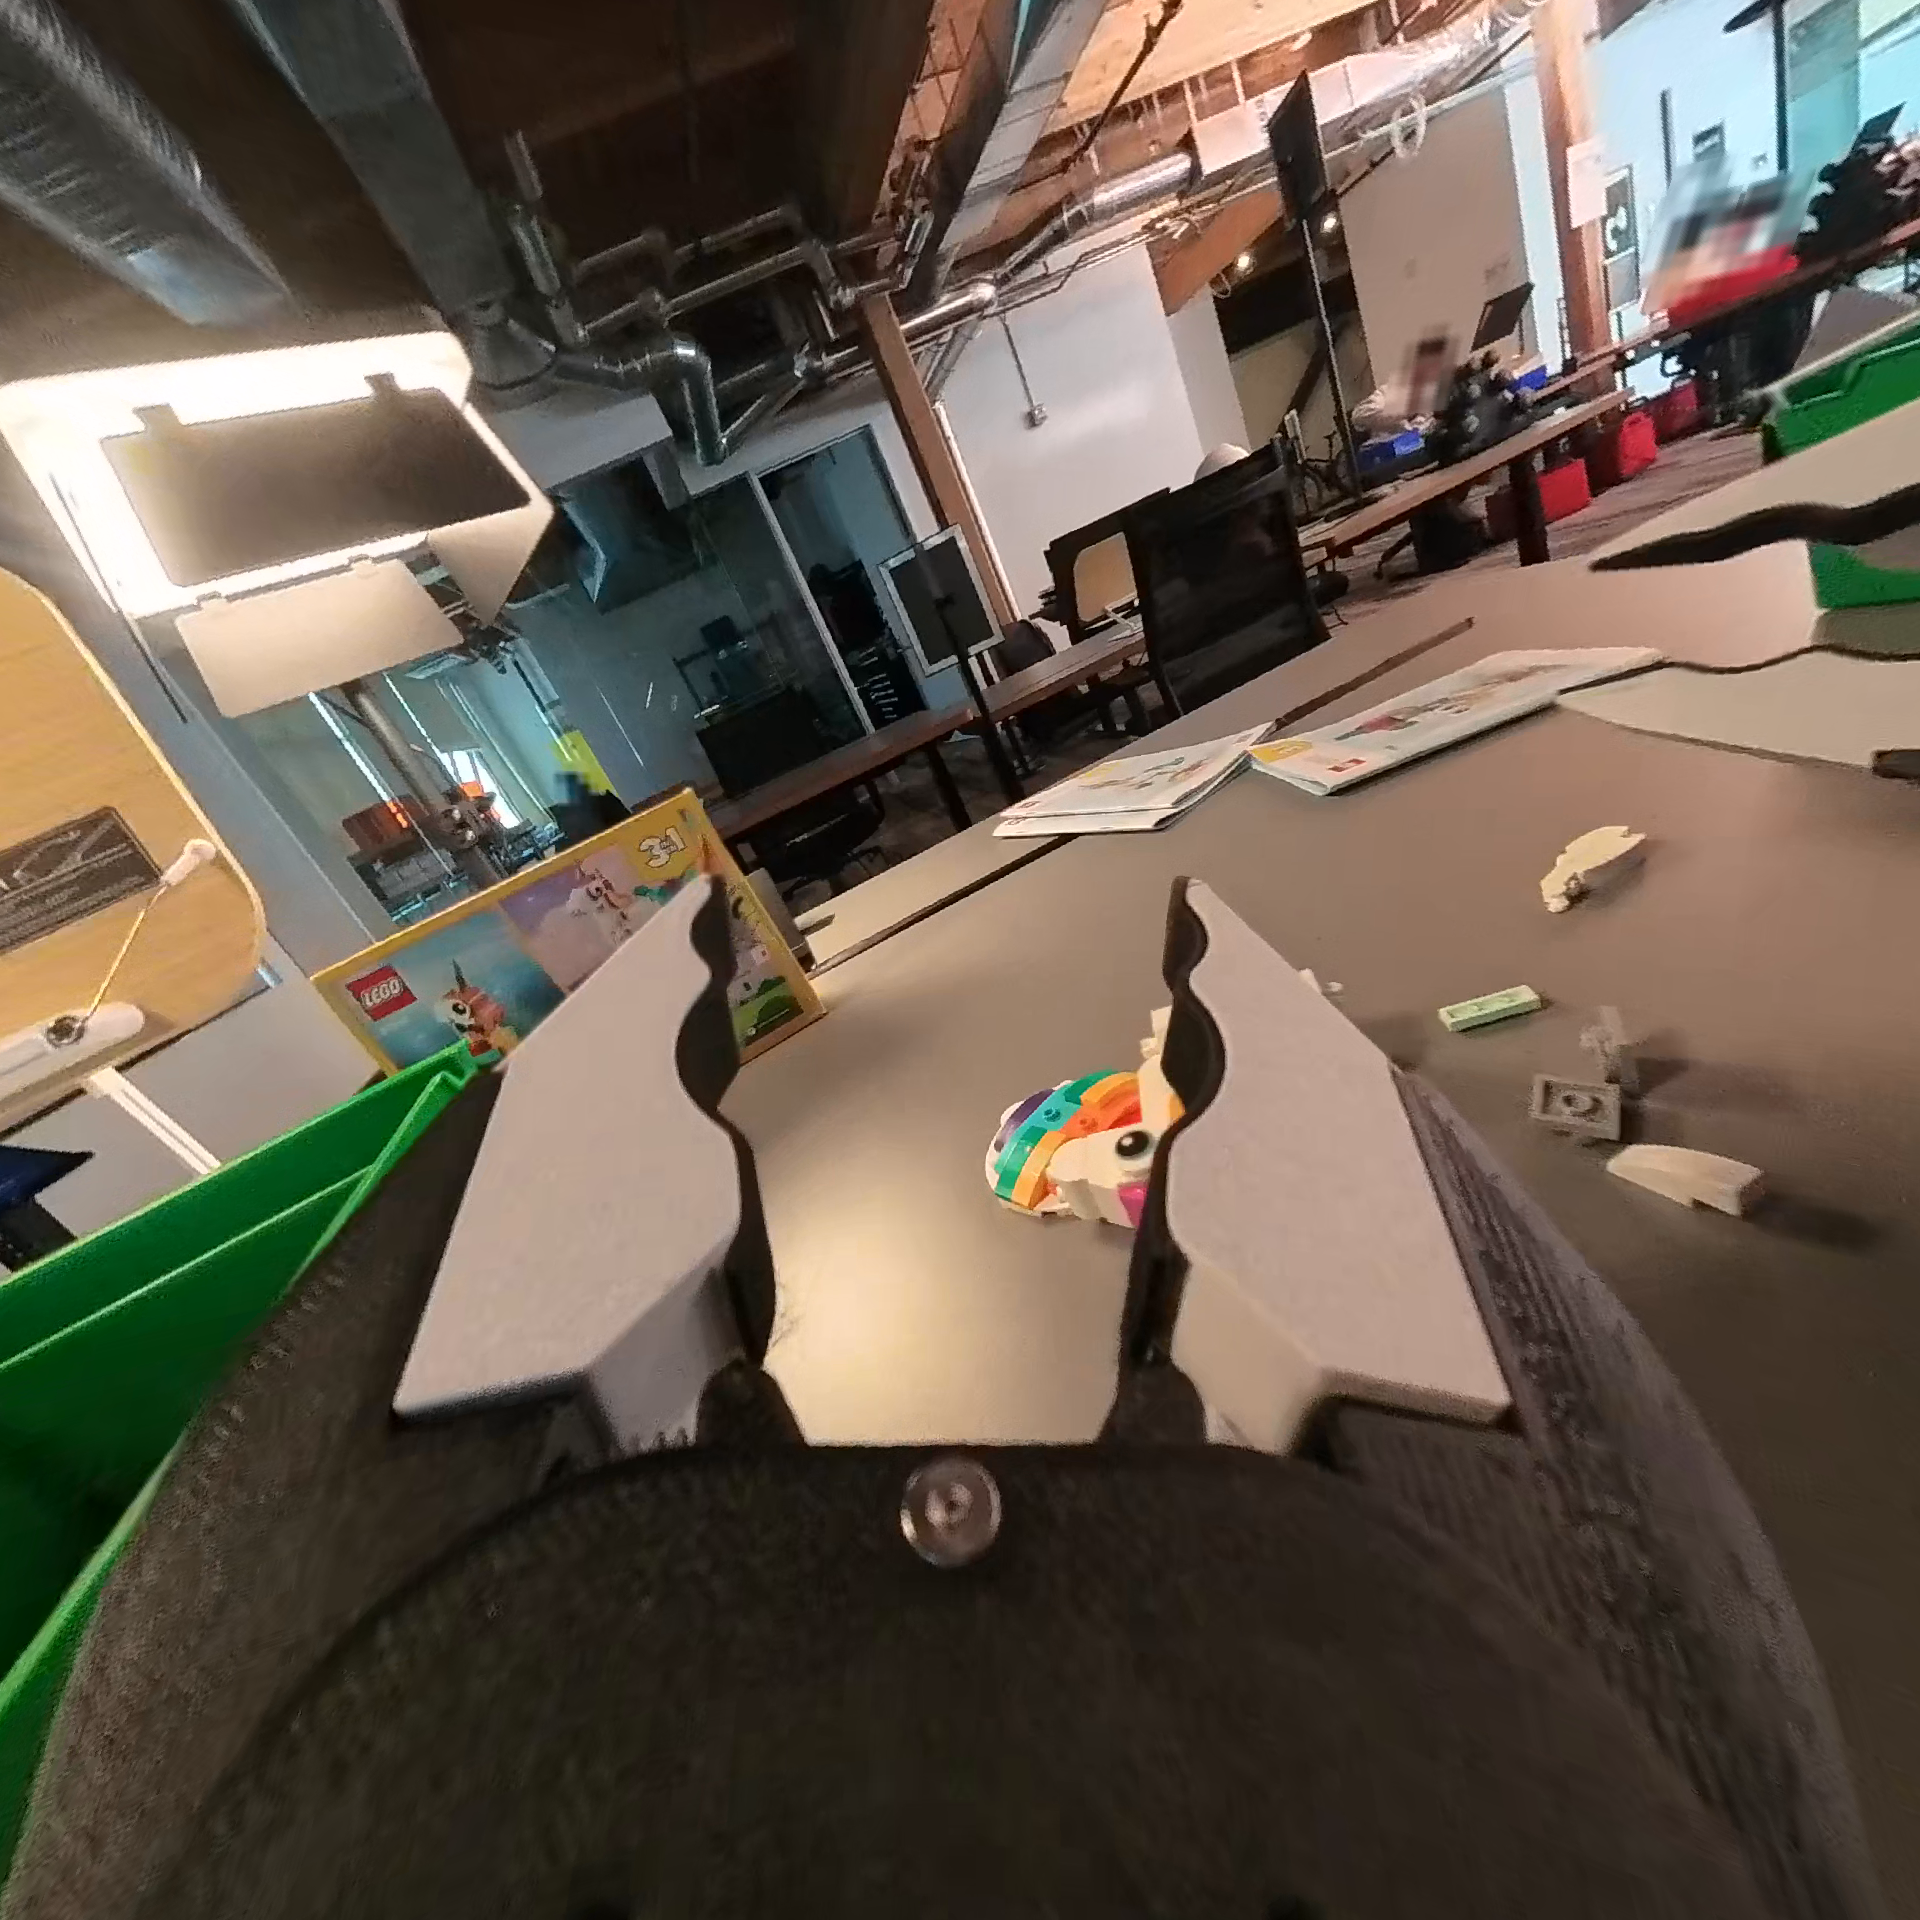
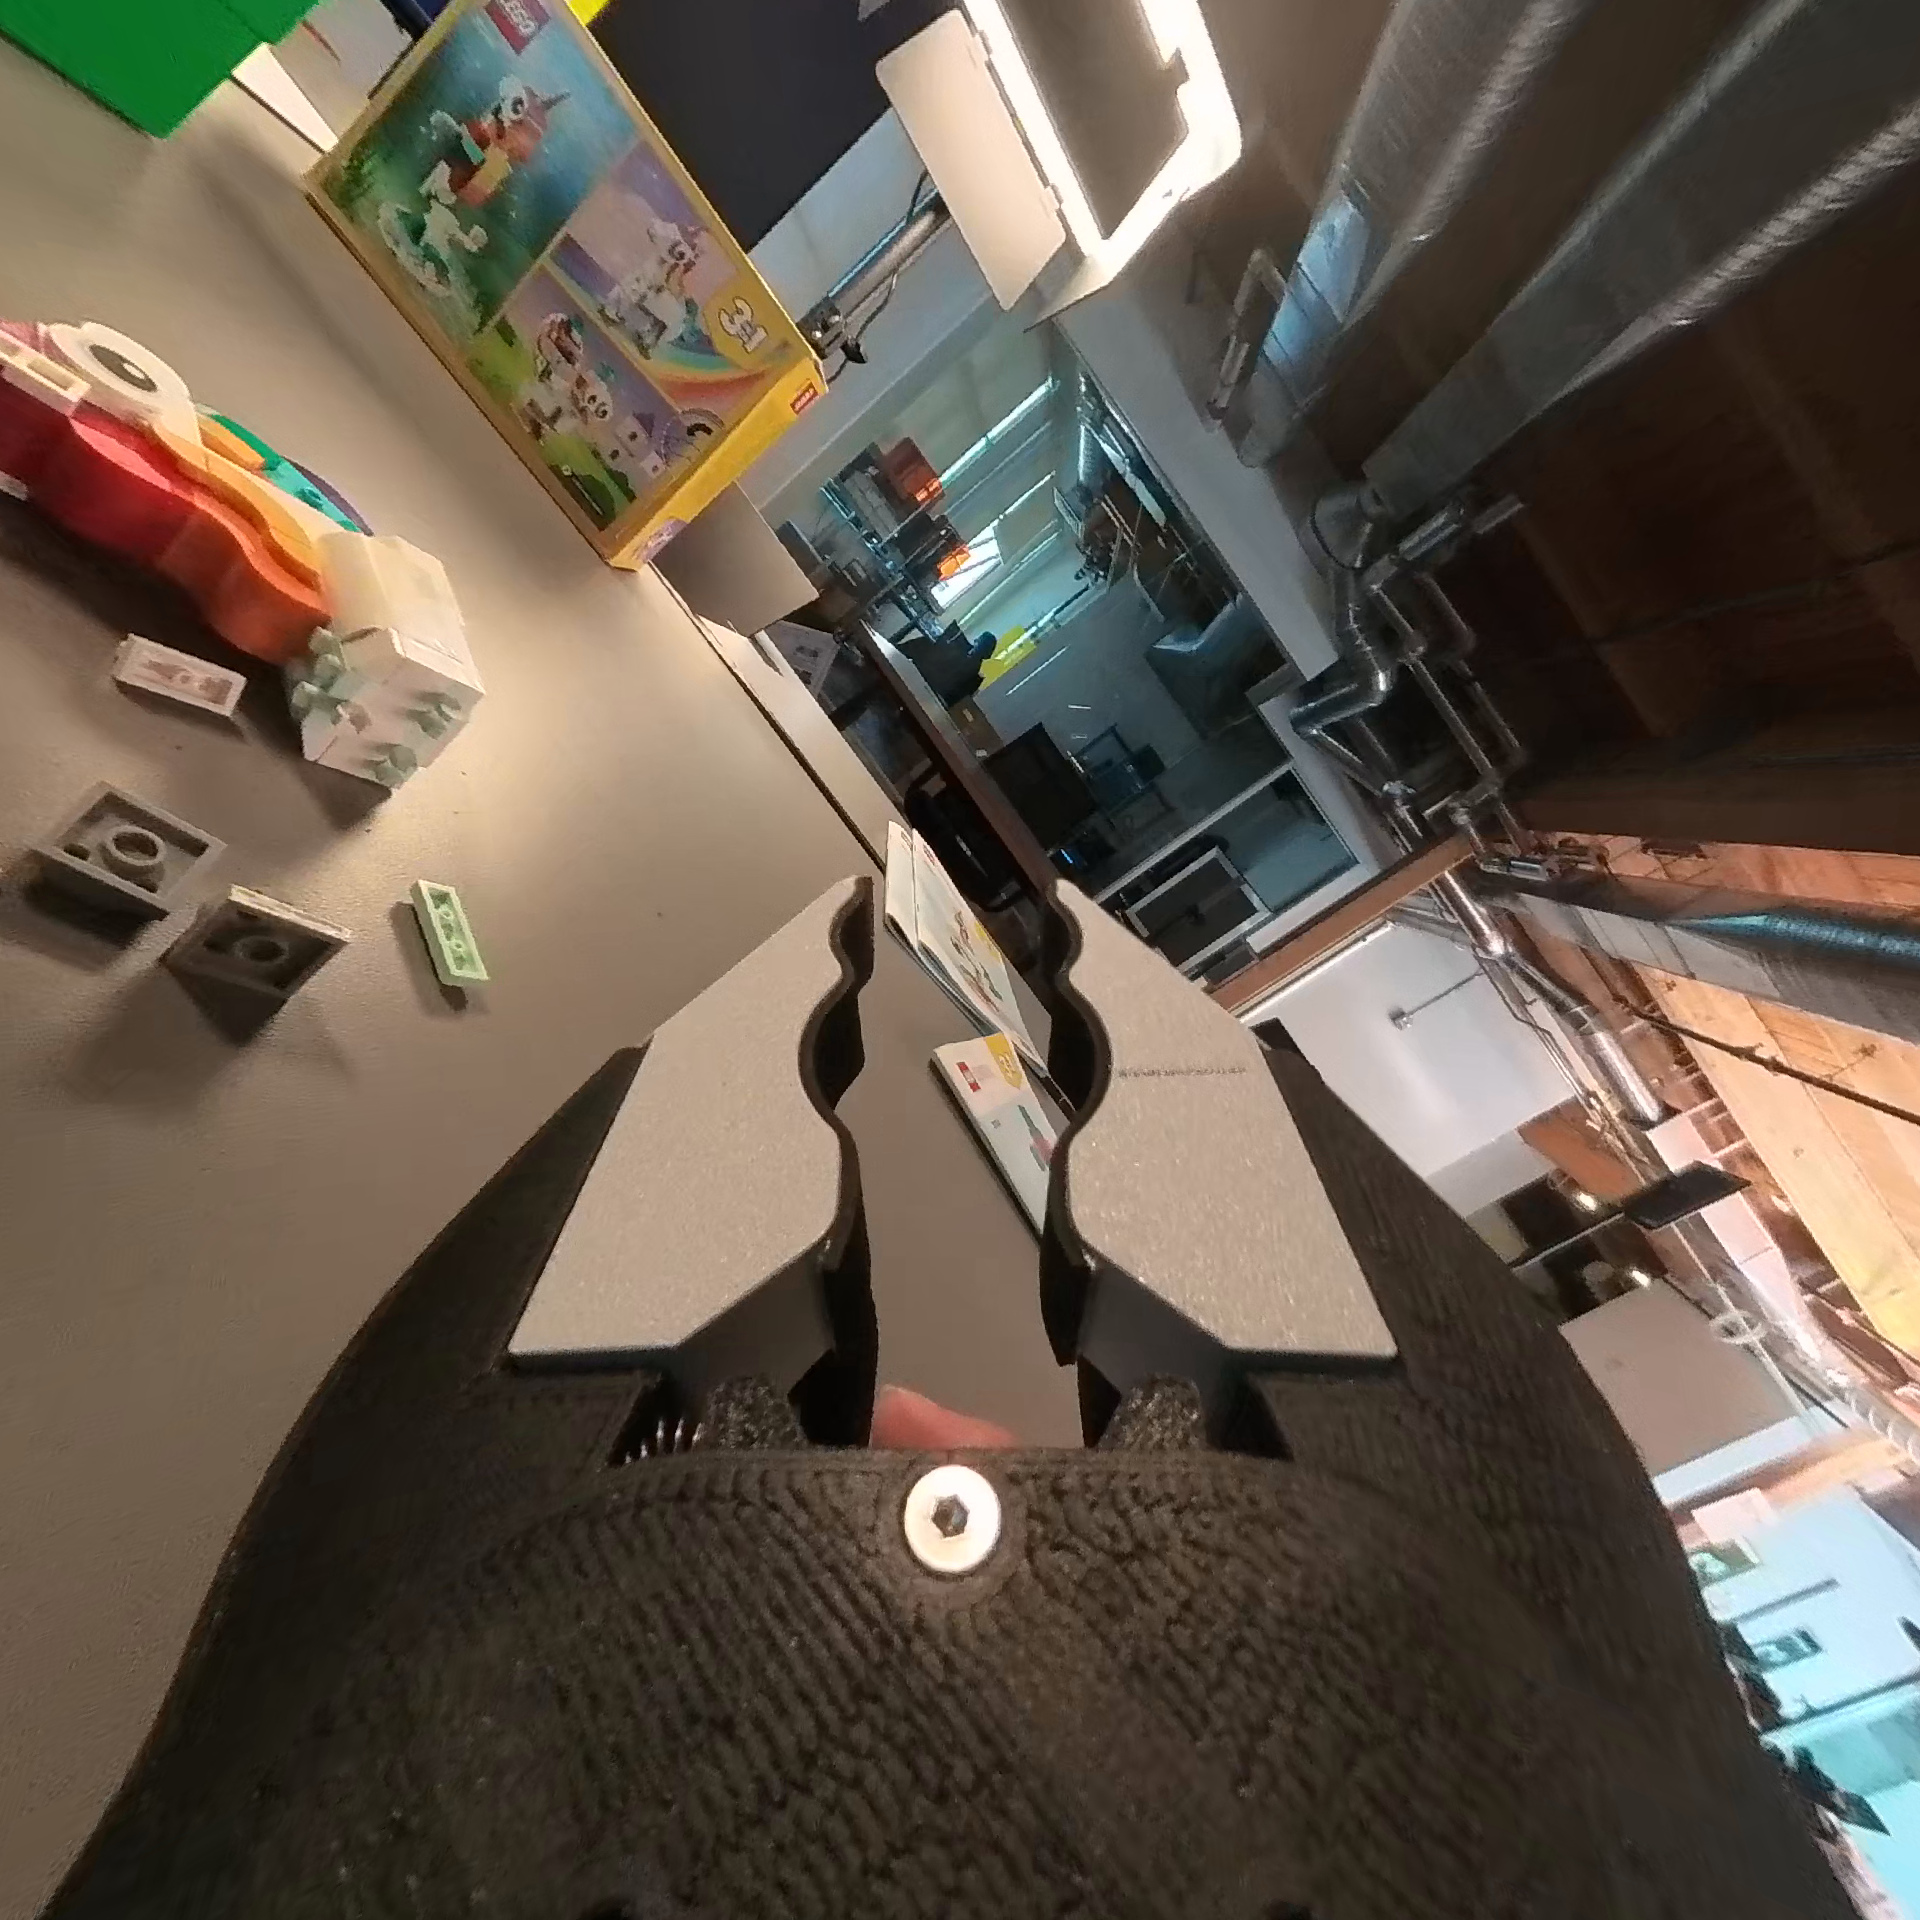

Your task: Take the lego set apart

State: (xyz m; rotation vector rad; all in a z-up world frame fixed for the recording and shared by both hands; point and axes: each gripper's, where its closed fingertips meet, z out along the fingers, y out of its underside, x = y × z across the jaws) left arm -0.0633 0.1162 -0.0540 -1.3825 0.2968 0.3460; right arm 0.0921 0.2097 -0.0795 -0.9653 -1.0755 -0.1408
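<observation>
- Left gripper (image 1: pixel 940 914): jaws spread wide, nothing between them, poised low over the grey table (image 1: pixel 935 1299).
- Right gripper (image 2: pixel 961 914): jaws parted by a narrower gap, also empty, rolled sideways so the table (image 2: pixel 582 831) runs up the left of its view.
- Lego model (image 1: pixel 1081 1143): lying on the table just ahead of the left gripper, partly hidden behind its right finger (image 1: pixel 1299 1143); rainbow arches in purple, teal and orange, white blocks, one round eye.
- Same model in the right wrist view (image 2: pixel 177 488): at the left edge, red and orange curved bands, with a white studded block (image 2: pixel 390 686) against its end.
- Loose pieces beside the model: a mint flat tile (image 1: pixel 1488 1006), a grey square plate (image 1: pixel 1574 1107), a cream curved slope (image 1: pixel 1683 1176), a white rounded piece (image 1: pixel 1590 864) farther off.
- Right wrist view: two grey square plates (image 2: pixel 125 857) (image 2: pixel 255 951), the mint tile (image 2: pixel 449 935), a small white tile (image 2: pixel 179 673).
- Yellow-edged cardboard set box (image 1: pixel 561 966): standing behind the left finger, beyond the model.
- Printed instruction booklets (image 1: pixel 1351 748): lying flat farther back on the table.
- Green plastic bin (image 1: pixel 156 1299): at the left, close against the left gripper's body.
- Fingers: smooth matte grey faces, wavy black inner edges; rough black printed bodies.
</observation>
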